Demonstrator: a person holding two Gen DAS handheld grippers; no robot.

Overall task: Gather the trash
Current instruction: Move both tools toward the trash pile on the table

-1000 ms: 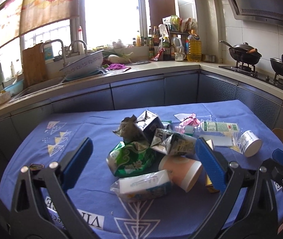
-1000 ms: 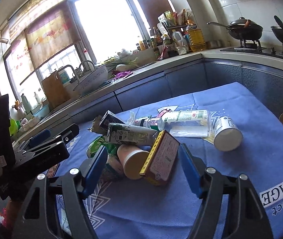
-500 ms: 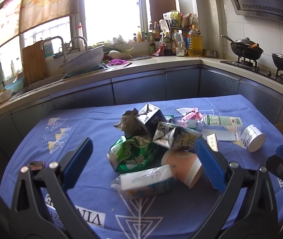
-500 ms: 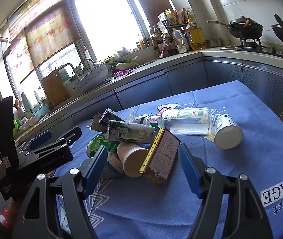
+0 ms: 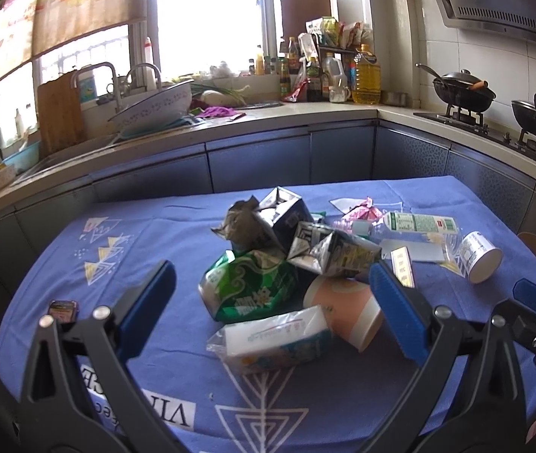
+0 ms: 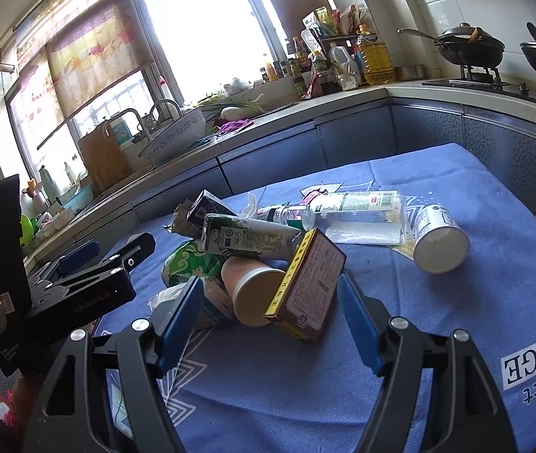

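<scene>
Right wrist: red box (image 6: 311, 287) leans between the spread-open right tool (image 6: 271, 311) (seemingly untouched).

My left black two-finger tool with blue pads (image 5: 271, 309) hangs above the surface, fingers spread wide with nothing between them. My right black tool with blue pads (image 6: 271, 311) sits level beside it, likewise wide apart and holding nothing. Each tool shows at the edge of the other's view.
</scene>
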